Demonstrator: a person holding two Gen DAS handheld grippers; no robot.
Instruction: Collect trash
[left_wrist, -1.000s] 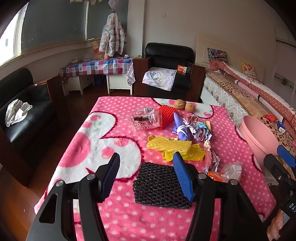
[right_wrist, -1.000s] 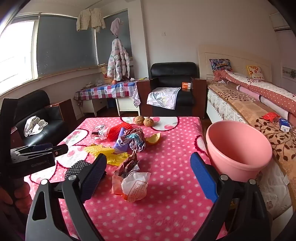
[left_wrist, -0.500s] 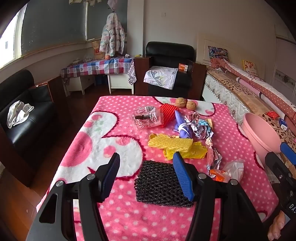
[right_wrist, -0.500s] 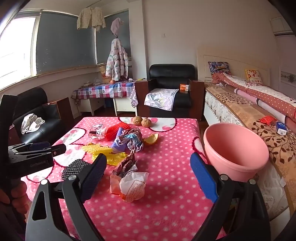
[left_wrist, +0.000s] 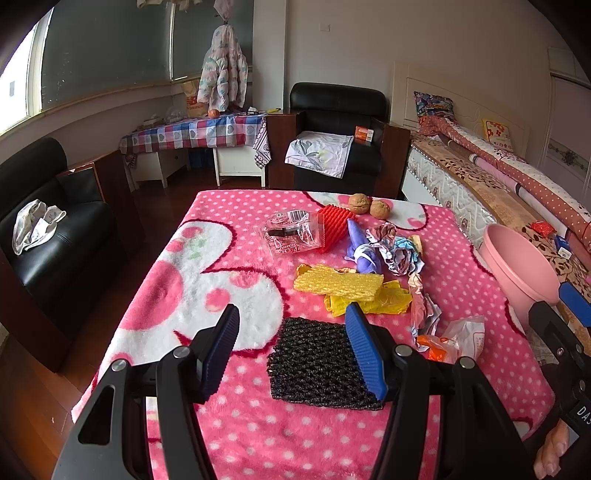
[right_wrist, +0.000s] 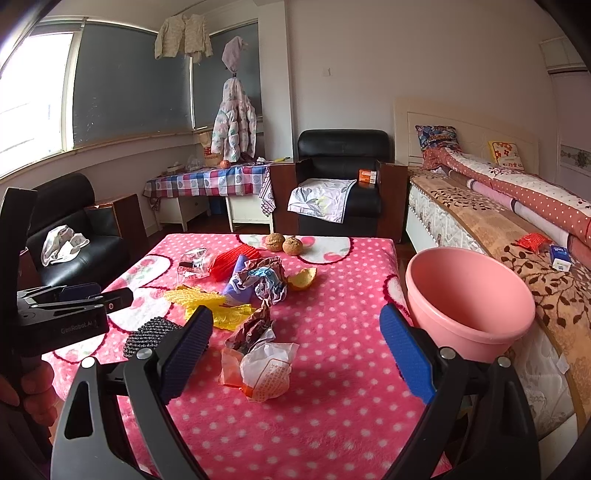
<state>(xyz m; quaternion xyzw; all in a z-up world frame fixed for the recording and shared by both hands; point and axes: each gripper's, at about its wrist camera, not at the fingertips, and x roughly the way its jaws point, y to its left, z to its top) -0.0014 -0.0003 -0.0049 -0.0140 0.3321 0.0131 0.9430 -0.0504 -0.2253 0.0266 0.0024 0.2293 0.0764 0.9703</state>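
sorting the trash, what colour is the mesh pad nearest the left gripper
Black mesh pad; it shows best in the left wrist view.

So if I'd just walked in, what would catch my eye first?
Probably the loud pink dotted blanket on the table, with a heap of trash strewn down its middle. Next, the pink basin at the table's right edge, by the bed. Both open grippers, left and right, hover at the near edge.
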